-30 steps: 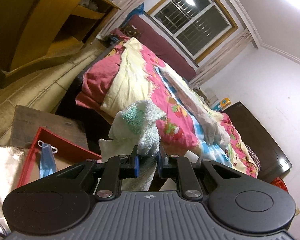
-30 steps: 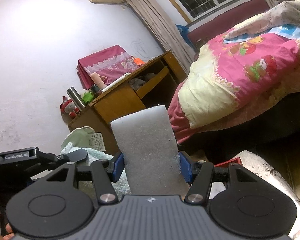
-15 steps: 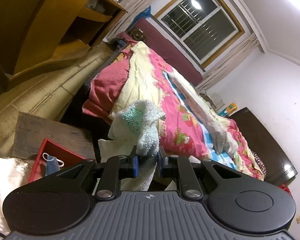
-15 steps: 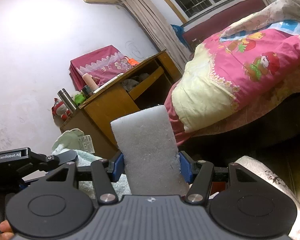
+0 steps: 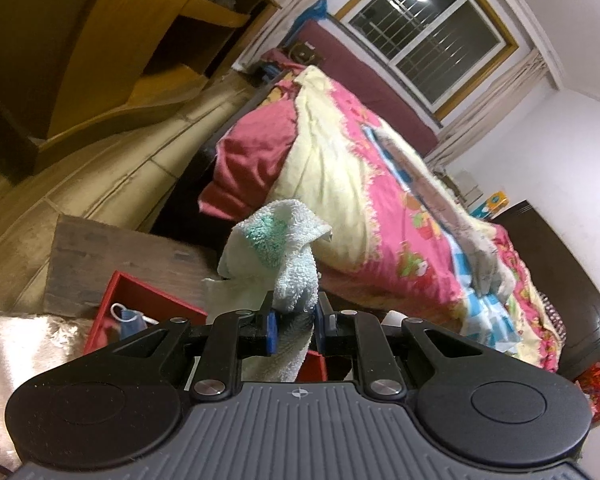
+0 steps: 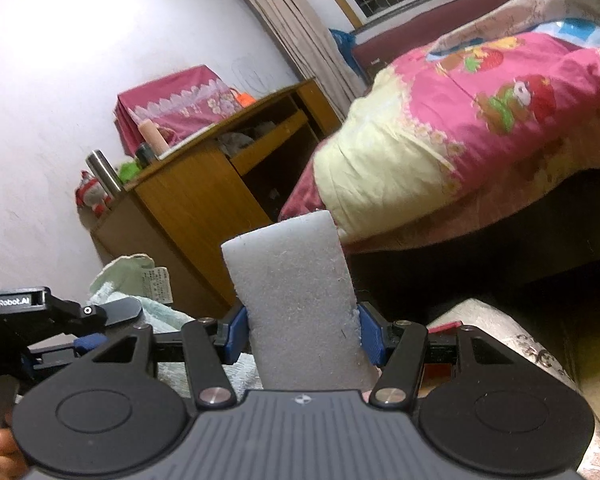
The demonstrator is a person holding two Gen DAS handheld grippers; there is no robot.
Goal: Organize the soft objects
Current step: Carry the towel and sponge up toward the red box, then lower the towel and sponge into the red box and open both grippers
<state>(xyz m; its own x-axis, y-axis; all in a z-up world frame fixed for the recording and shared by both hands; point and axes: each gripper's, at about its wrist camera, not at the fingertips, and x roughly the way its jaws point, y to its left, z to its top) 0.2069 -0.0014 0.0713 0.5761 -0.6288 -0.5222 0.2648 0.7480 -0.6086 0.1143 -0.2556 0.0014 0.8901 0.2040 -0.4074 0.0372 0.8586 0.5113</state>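
Observation:
My left gripper (image 5: 294, 326) is shut on a pale green and white towel (image 5: 278, 248), which bunches up above the jaws and hangs below them. It is held in the air above a red box (image 5: 140, 292) that has a blue face mask (image 5: 130, 320) in it. My right gripper (image 6: 302, 334) is shut on a white foam block (image 6: 296, 304) that stands up between the blue pads. In the right wrist view the left gripper (image 6: 60, 312) and the towel (image 6: 140, 292) show at the left, close beside my right gripper.
A bed with a pink and yellow quilt (image 5: 380, 184) fills the right side. A wooden desk (image 6: 204, 196) with a flask and toys on it stands by the wall. A dark board (image 5: 112, 256) lies under the red box. A pale patterned cloth (image 6: 532, 356) lies low at the right.
Both grippers have tilted and shifted, each keeping its hold. More of the red box and board shows below the towel. The desk and bed have slid right in the right wrist view.

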